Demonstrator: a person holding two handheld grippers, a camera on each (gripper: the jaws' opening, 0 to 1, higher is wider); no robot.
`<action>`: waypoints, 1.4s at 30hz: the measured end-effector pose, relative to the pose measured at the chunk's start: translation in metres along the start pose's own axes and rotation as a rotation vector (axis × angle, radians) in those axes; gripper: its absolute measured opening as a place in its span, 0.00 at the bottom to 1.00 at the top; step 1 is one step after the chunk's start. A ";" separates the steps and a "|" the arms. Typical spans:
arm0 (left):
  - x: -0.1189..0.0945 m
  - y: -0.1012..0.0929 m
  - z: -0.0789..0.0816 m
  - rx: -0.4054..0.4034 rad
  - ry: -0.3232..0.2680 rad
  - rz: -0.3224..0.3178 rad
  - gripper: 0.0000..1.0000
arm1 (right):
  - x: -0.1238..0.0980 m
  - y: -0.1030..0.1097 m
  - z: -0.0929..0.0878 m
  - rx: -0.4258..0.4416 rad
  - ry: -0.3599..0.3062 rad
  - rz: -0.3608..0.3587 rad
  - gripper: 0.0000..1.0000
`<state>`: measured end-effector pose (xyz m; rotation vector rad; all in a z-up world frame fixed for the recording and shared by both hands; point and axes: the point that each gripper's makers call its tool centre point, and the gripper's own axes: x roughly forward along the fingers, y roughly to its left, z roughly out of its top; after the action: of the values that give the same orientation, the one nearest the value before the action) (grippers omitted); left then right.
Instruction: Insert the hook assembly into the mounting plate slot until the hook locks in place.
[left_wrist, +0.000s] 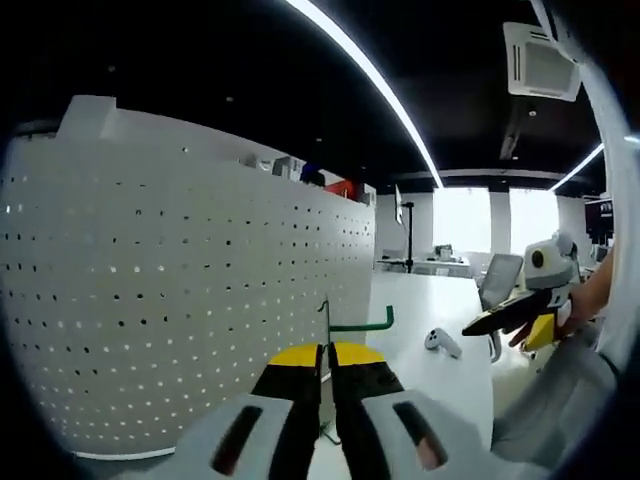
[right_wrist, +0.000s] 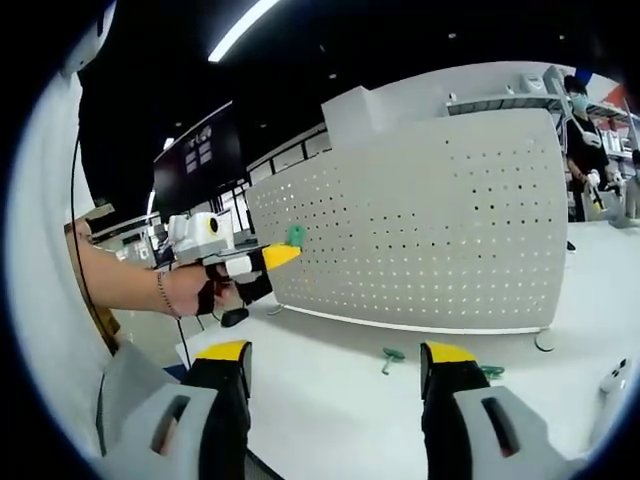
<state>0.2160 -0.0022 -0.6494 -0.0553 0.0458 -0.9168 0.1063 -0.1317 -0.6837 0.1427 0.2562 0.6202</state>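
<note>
Risk is what we look at first here. Our left tool (left_wrist: 325, 362) has its jaws pressed together on the green hook assembly (left_wrist: 362, 325), which stands out sideways from the yellow tips; the bent end of the hook points away from the white perforated mounting plate (left_wrist: 190, 290). In the right gripper view we see the same left tool (right_wrist: 283, 256) from the side, with the green piece at its tip, just in front of the edge of the plate (right_wrist: 430, 220). We cannot tell if the hook touches a hole already.

Our right tool (right_wrist: 338, 362) is spread wide and holds nothing. It hangs over the white surface (right_wrist: 330, 400), where some more green hooks (right_wrist: 392, 356) lie near the foot of the plate.

What can go wrong, in our judgement:
- The grip is thin, at the very tips. If we push the hook against the plate at an angle, it may turn between the jaws or slip out.
- The holes are small and many. The prongs may go into a wrong pair, or only one prong may enter, so the hook will not lock.
- The plate stands upright. A strong push from one side may shift or tip it, because the right tool does not support it.
</note>
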 end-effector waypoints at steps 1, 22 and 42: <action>-0.001 -0.001 0.001 -0.001 -0.007 0.001 0.03 | 0.000 0.001 0.000 0.002 -0.002 0.003 0.66; 0.001 -0.008 -0.002 -0.009 -0.001 0.002 0.03 | -0.006 0.009 0.043 -0.025 -0.239 0.040 0.63; 0.001 -0.013 0.000 -0.009 -0.012 0.006 0.03 | 0.030 0.027 0.050 -0.001 -0.214 0.110 0.52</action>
<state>0.2067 -0.0108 -0.6490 -0.0692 0.0396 -0.9104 0.1287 -0.0951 -0.6354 0.2213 0.0415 0.7085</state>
